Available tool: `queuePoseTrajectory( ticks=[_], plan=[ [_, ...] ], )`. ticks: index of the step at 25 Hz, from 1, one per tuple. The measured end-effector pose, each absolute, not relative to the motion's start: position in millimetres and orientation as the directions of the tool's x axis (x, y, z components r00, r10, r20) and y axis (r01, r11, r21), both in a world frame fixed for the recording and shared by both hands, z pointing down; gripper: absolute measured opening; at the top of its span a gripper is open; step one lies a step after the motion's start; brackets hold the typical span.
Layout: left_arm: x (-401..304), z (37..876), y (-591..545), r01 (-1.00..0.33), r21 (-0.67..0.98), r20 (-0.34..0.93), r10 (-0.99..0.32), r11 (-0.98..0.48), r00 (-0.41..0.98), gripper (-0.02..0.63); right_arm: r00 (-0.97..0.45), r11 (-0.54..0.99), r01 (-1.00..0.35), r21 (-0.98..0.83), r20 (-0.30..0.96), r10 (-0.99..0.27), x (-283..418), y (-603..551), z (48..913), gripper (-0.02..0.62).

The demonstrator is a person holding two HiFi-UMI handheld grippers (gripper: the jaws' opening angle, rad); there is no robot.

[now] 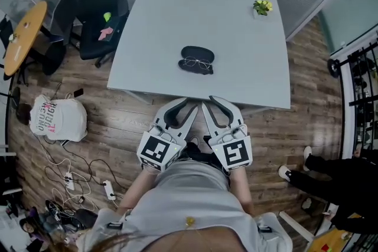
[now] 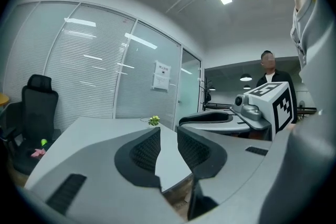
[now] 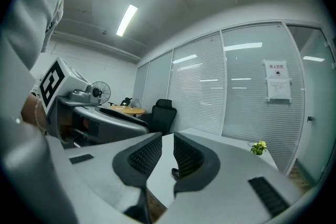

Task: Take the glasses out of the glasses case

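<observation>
A: Whereabouts of the glasses case (image 1: 197, 54)?
B: Mid-worktop (image 1: 177, 3), pale grey and matte. Black, smooth, oval. Thin wire-rimmed glasses (image 1: 198, 64) along its near edge, touching.
A: And the fingers?
B: Ribbed dark pads. On the left gripper (image 2: 168, 147), narrowly spread, nothing between. On the right gripper (image 3: 167, 152), likewise slightly parted, empty. Both off the near worktop edge, well apart from the case.

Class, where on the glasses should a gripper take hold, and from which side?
Probably the bridge of the glasses, from above on the near side: they lie flat at the near edge of the glasses case, and the thin bridge keeps jaws off the lenses.
</observation>
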State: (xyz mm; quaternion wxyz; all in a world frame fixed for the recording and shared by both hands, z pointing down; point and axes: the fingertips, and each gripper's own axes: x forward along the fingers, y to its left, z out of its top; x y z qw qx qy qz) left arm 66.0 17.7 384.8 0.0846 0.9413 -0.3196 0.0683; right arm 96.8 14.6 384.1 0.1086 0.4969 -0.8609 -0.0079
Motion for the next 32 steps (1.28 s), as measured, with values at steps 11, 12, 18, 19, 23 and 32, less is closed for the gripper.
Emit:
queuePoseTrajectory(
  ticks=[11, 12, 18, 19, 23, 32],
  plan=[
    [67, 389, -53, -0.526, 0.115, 0.183, -0.503, -0.842, 0.845, 0.104, -0.409, 0.439, -0.888, 0.138, 0.2, -0.89, 93, -54, 391, 0.058],
    [66, 389, -61, -0.517, 0.114, 0.182, -0.493, -0.849, 0.851, 0.104, -0.402, 0.434, -0.889, 0.146, 0.205, -0.892, 92, -62, 391, 0.058],
    [62, 389, -108, -0.462, 0.11, 0.182, -0.439, -0.88, 0.88, 0.104, -0.349, 0.389, -0.905, 0.172, 0.226, -0.91, 87, -107, 393, 0.058],
    [61, 389, -113, -0.451, 0.109, 0.182, -0.429, -0.886, 0.885, 0.104, -0.339, 0.382, -0.908, 0.175, 0.229, -0.912, 86, -112, 394, 0.058],
    [59, 395, -132, -0.413, 0.116, 0.189, -0.388, -0.903, 0.902, 0.104, -0.304, 0.357, -0.914, 0.194, 0.258, -0.917, 82, -130, 401, 0.061],
    [45, 405, -163, -0.375, 0.141, 0.207, -0.343, -0.916, 0.916, 0.104, -0.235, 0.339, -0.905, 0.258, 0.361, -0.902, 78, -160, 432, 0.077]
  ],
)
